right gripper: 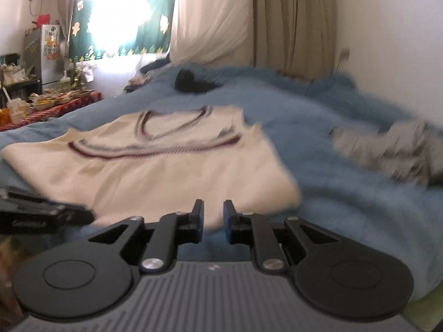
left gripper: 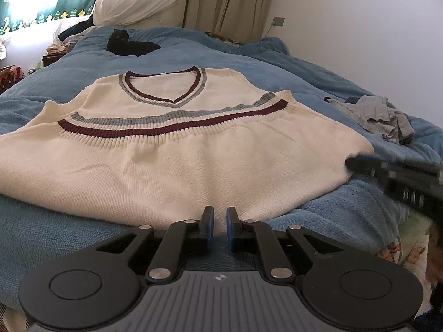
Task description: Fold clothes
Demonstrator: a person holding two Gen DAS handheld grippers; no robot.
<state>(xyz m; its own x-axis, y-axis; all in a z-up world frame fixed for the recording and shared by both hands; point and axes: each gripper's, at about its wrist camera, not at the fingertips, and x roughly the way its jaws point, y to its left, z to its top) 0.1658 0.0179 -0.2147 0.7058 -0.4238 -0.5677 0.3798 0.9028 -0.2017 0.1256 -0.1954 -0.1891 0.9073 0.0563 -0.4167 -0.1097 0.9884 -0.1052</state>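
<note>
While your two grippers wait at the near edge, the blue blanket (left gripper: 277, 72) covers the whole bed and carries everything else. On it the cream knit vest (left gripper: 171, 149) lies flat, folded once so its maroon-and-grey striped hem sits just below the V-neck, with the fold towards you. A crumpled grey garment (left gripper: 384, 116) rests on the blanket well to the right of the vest, apart from it. A small black bundle (left gripper: 127, 44) lies far back near the curtains. Your left gripper (left gripper: 220, 225) has its blue pads nearly together with nothing between them. Your right gripper (right gripper: 213, 218) shows a narrow gap, also holding nothing, by the vest's right corner; that view is blurred.
</note>
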